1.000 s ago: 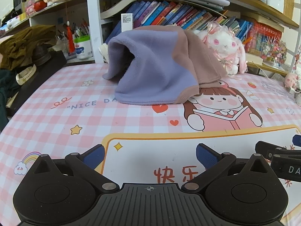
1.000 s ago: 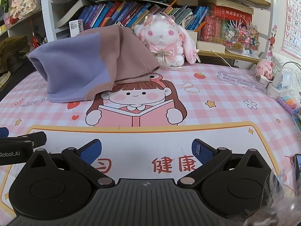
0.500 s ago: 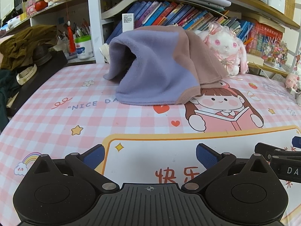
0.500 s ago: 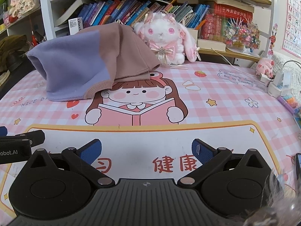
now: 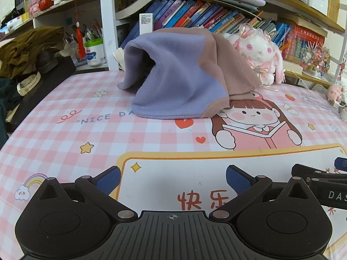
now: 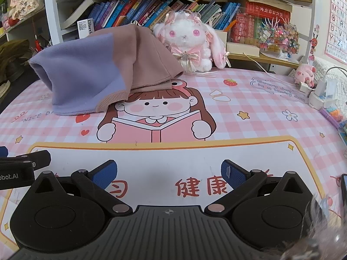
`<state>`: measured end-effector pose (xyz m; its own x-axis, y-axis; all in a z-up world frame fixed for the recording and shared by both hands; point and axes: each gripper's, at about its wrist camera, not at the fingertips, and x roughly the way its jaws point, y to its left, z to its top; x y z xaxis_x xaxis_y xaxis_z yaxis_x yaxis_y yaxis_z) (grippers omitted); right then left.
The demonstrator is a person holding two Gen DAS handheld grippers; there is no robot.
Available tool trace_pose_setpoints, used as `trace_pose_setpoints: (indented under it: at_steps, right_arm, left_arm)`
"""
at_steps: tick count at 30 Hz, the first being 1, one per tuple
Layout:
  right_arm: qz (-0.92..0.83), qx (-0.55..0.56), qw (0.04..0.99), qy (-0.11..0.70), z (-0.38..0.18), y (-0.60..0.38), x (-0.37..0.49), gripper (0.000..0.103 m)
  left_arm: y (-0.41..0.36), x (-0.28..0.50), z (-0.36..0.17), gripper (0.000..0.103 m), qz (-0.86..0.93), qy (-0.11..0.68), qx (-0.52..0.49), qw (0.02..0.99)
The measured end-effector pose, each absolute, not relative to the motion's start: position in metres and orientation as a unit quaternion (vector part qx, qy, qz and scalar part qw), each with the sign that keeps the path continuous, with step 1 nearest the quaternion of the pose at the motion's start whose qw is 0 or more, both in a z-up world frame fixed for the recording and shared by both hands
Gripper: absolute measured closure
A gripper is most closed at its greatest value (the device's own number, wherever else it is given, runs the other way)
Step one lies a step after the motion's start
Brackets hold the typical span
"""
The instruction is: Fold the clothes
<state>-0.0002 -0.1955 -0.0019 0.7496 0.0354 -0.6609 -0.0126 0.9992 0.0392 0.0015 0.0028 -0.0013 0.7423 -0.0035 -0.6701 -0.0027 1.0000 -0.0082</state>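
A lilac and dusty-pink garment [image 5: 182, 73] lies heaped at the far side of the pink checked table mat [image 5: 91, 134], draped over something hidden. It also shows in the right wrist view [image 6: 93, 69], far left. My left gripper [image 5: 172, 178] is open and empty, low over the mat's near white panel, well short of the garment. My right gripper [image 6: 169, 173] is open and empty, beside the left one. Each gripper's side shows at the other view's edge.
A white plush rabbit [image 6: 188, 41] sits right of the garment. Bookshelves [image 5: 206, 15] run behind. Dark clothes and a watch [image 5: 28, 82] lie at the left edge. Chargers, cables and a pink toy [image 6: 308, 75] crowd the right edge.
Both views have shifted slightly; the garment appears a little further right and lower in frame. Both grippers stay open and empty.
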Motion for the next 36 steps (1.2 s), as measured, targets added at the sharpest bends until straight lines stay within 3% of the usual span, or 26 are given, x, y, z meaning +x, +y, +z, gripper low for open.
trace_pose_setpoints:
  at_steps: [19,26,36]
  right_arm:
    - [0.010,0.016,0.934,0.358,-0.002,-0.196,0.000,0.000]
    - [0.013,0.008,0.934,0.357,-0.002,-0.193,0.000,0.000]
    - [0.028,0.005,0.935,0.353,-0.001,-0.188,0.000,0.000]
  left_arm:
    - [0.005,-0.002,0.001,0.000,-0.008,0.357,-0.017,0.934]
    - [0.018,-0.005,-0.001,0.000,-0.014,0.352,-0.067,0.933]
    - [0.010,-0.004,0.001,0.000,-0.004,0.356,-0.028,0.934]
